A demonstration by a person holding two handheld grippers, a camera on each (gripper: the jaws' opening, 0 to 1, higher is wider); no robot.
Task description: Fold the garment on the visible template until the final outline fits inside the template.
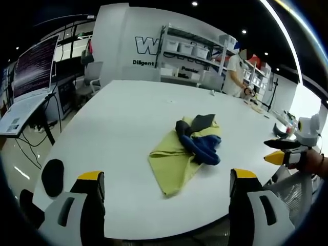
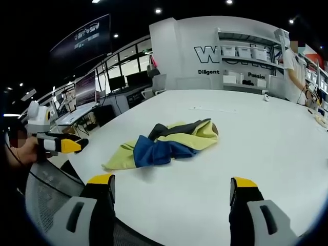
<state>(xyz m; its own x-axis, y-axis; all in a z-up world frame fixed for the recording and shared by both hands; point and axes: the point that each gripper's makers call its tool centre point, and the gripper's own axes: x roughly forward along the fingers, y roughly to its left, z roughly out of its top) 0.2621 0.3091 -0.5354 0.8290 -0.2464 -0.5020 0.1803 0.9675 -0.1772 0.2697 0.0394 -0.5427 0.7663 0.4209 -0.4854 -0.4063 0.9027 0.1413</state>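
A crumpled garment (image 1: 190,148) in yellow, blue and dark panels is seen lying in a heap near the middle of a large white bench (image 1: 118,133), well apart from both grippers. No template outline can be made out on the bench surface around it; whether one is marked there cannot be told.

In the left gripper view, the left gripper (image 1: 166,179) is held above the near edge of the bench with its jaws spread wide and nothing between them. The right gripper (image 1: 279,151) is seen entering from the right, held in a hand (image 1: 312,161); its jaws look close together there. In the right gripper view, however, the right gripper (image 2: 171,184) is shown with its jaws set wide apart and empty, and this closer view is taken as the truer one. The left gripper (image 2: 69,145) is seen at the left of that view.

Both grippers are judged to be poised at opposite sides of the garment so that it can be approached from two edges at once. The cloth is bunched, so it will probably need to be spread flat before any fold is made; no fold is yet formed.

A person (image 1: 237,74) is seen standing at the far end, beside shelving (image 1: 192,51).
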